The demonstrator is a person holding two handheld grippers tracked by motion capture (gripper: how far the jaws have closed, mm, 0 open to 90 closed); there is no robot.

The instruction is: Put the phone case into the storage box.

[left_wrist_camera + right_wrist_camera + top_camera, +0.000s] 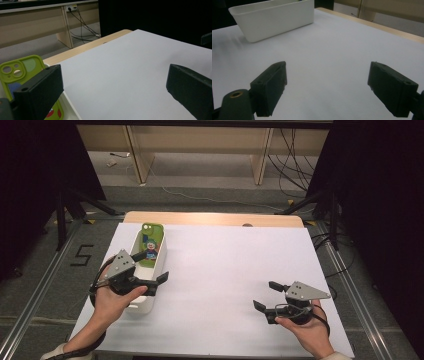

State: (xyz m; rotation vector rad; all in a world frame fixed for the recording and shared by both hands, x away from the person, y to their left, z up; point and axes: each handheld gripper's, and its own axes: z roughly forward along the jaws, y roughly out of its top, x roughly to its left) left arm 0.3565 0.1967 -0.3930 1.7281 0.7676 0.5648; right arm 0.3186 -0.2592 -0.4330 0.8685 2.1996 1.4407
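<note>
Counting one white rectangular bin (150,270), one green phone case (151,243) with a cartoon figure printed on it, one white sheet (235,270) covering a wooden table (210,218), and two grippers.

Hovering over the bin's near half: the left gripper (151,268), jaws spread wide, clamping nothing and touching nothing. Sitting just beyond and to the left of its left jaw in the left gripper view: the phone case (22,68), leaning inside the bin's far end, camera cutouts uppermost. Lying bare between its two jaws: the white sheet (120,75).

Hanging low over the sheet's near right part: the right gripper (270,296), jaws likewise standing far apart, holding nothing. Standing well ahead of it and off to the left in the right gripper view: the bin (274,20), well apart from its jaws. Gripping each tool from below: one hand (112,302) at left, another hand (307,330) at right.
</note>
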